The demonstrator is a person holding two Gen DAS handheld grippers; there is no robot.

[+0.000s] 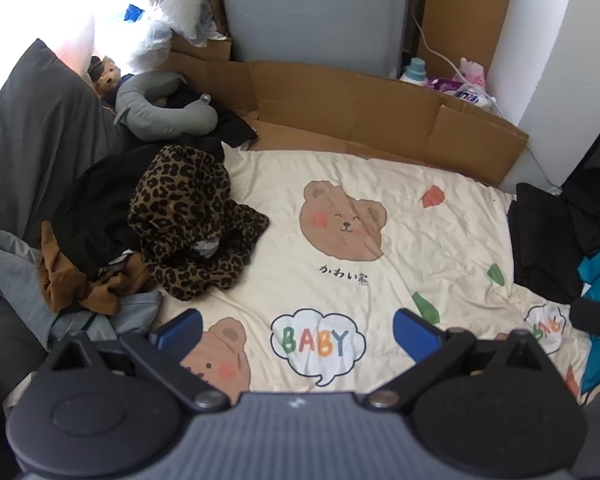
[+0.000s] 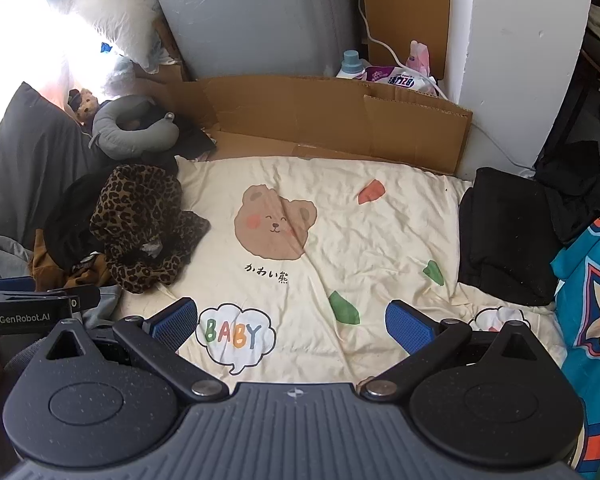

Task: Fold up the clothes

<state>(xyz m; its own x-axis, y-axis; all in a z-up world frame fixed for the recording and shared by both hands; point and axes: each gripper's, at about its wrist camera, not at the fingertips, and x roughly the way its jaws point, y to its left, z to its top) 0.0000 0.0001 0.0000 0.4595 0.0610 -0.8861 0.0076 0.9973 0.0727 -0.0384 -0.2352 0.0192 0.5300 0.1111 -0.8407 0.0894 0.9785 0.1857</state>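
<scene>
I take the smiling bear face [image 1: 342, 222] printed on the cream bedsheet [image 1: 440, 240] as my landmark. Both grippers hang over the near part of the bed, short of the bear: my left gripper [image 1: 298, 332] has its jaws spread wide with nothing between them, and my right gripper [image 2: 292, 322] is just as wide and just as empty. The clothes lie in two groups. To the left of the bear is a rumpled heap, with a leopard-print garment [image 1: 188, 216] on top, at least one black piece [image 1: 96, 212] behind it, a brown one [image 1: 76, 284] underneath and grey cloth [image 1: 112, 312] at the near edge; I count four kinds of cloth there, though the tangle may hide more. To the right of the bear lies a black garment [image 2: 504, 236] that looks flat and squared off, possibly folded, its long axis running away from me, with a teal patterned piece [image 2: 588, 300] nearer the bed's right edge and more dark cloth [image 2: 580, 188] beyond. The leopard piece sits ahead and left of the left gripper, so that hand is plainly the nearer to the heap, while the right gripper is nearer the black garment. Between heap and flat pieces the sheet around the bear holds no garment.
</scene>
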